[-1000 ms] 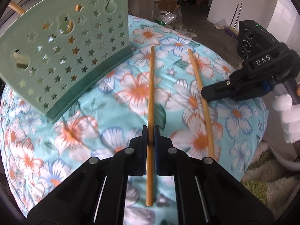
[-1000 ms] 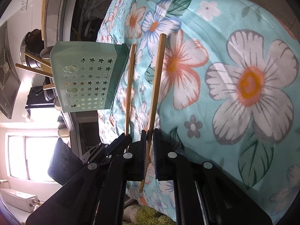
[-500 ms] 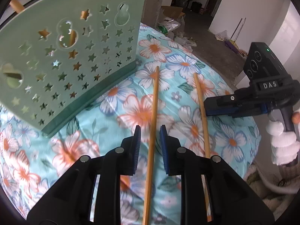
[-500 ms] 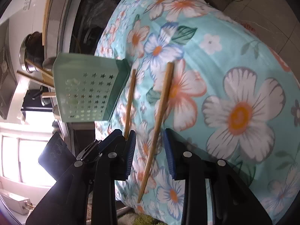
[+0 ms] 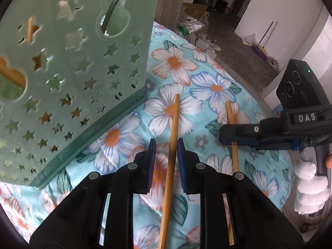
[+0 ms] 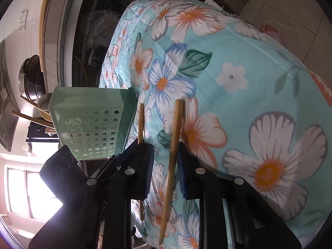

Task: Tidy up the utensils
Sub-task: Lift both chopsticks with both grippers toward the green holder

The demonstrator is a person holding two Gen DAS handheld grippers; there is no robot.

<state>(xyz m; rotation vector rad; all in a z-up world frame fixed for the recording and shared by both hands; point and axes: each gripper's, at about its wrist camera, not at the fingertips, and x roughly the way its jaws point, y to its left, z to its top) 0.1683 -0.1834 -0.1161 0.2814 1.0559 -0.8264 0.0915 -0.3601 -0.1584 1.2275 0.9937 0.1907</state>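
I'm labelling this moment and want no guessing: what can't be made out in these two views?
- Contents of the green utensil holder: left wrist view, wall hides all but slivers through the cutouts.
- Near ends of both chopsticks: left view, cut off by the bottom edge and the left tool.
- Right tool: opening clear only in its own view.

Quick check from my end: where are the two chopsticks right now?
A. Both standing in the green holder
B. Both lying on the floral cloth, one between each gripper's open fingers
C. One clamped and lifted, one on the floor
B. The left chopstick and right chopstick lie flat on the floral cloth, each with gaps to the pads of the open left gripper and right gripper; the green holder stands beside them.
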